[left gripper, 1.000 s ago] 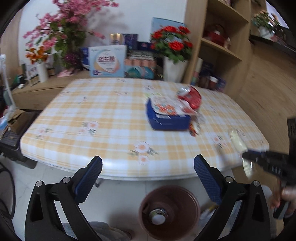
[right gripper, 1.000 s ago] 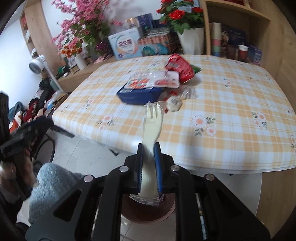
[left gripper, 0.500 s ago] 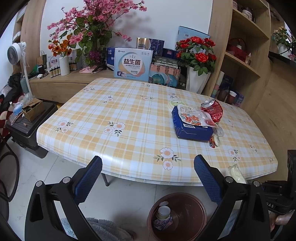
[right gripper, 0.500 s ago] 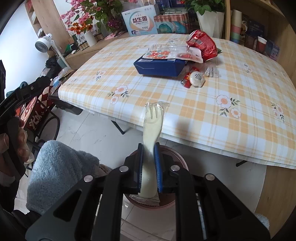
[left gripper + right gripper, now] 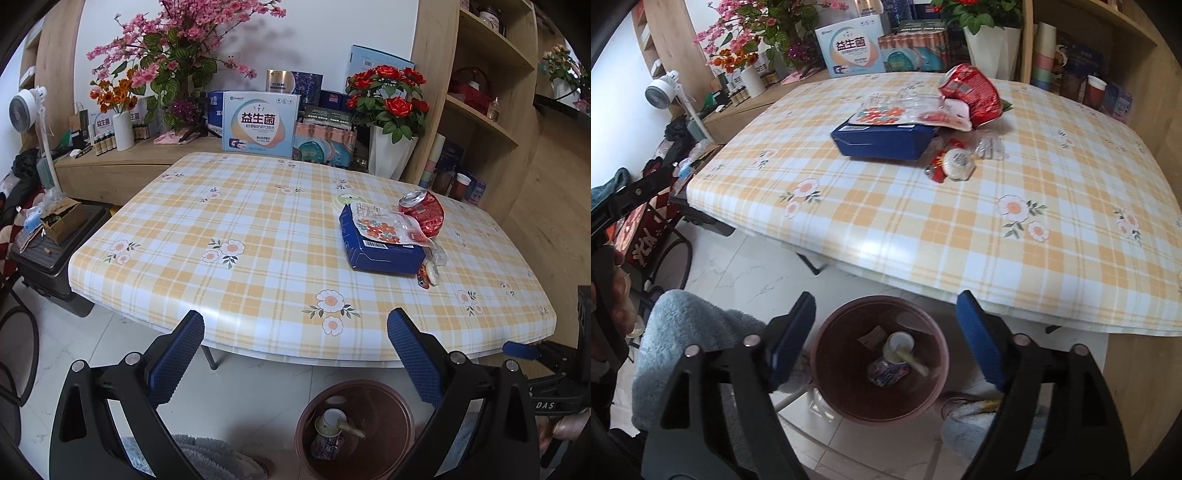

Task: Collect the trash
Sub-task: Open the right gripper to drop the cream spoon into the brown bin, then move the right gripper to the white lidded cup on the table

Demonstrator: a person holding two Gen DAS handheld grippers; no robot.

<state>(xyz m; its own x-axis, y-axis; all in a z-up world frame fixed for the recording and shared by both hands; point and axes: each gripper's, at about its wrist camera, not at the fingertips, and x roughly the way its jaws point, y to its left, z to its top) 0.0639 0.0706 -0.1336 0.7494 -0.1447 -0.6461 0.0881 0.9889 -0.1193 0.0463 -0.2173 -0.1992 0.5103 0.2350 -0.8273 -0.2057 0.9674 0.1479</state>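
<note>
Glossy tablecloth (image 5: 960,229) (wooden shelving (image 5: 476,110))

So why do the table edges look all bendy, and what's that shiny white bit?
Left wrist view: the fisheye lens bows the table edge and shelves, corners go black. Right wrist view: same bending; the white patch is light glaring off the glossy cloth; the bin sits in dimmer shade.

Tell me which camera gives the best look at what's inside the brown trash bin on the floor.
The right wrist view: it looks almost straight down into the bin, showing the cup and fork inside. The left wrist view catches the bin low in the frame, partly behind a finger.
</note>
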